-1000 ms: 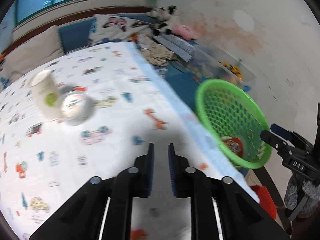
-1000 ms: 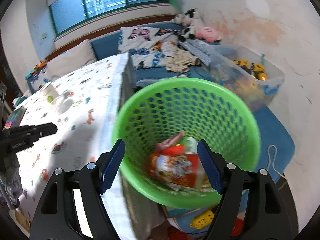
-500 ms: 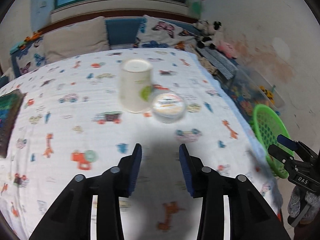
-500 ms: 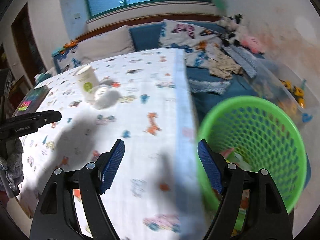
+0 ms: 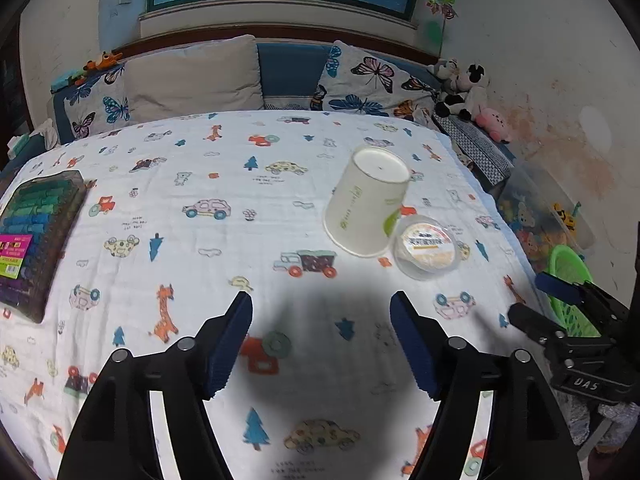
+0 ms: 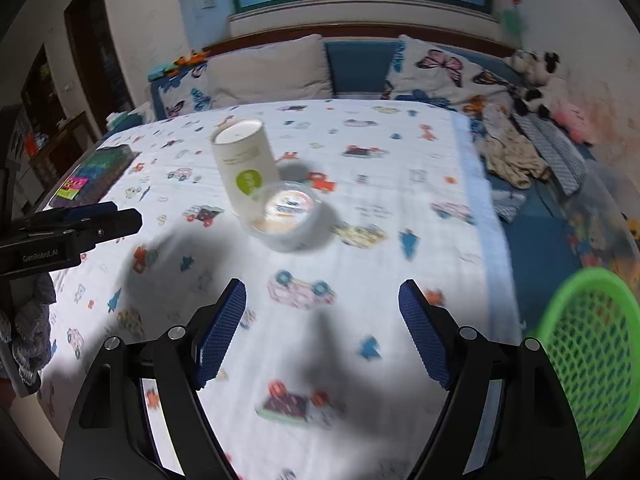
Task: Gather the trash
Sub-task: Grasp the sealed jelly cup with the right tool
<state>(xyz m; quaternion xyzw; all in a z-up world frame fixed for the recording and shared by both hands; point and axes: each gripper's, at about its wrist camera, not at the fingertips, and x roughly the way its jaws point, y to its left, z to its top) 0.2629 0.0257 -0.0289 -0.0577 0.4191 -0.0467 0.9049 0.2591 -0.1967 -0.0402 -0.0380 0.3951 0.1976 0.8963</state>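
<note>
An upside-down white paper cup with green print stands on the patterned tablecloth, touching a small clear plastic tub with an orange label. Both also show in the right wrist view, the cup behind the tub. My left gripper is open and empty, short of the cup. My right gripper is open and empty, short of the tub. A green mesh basket sits off the table's right edge, also visible in the left wrist view.
A dark box of coloured pens lies at the table's left edge. Pillows line a bench behind the table. Plush toys and a clear toy bin sit at the right by the wall.
Both grippers swung left from the basket to face the table. The left gripper's jaws opened from nearly closed to wide. The right gripper stayed open.
</note>
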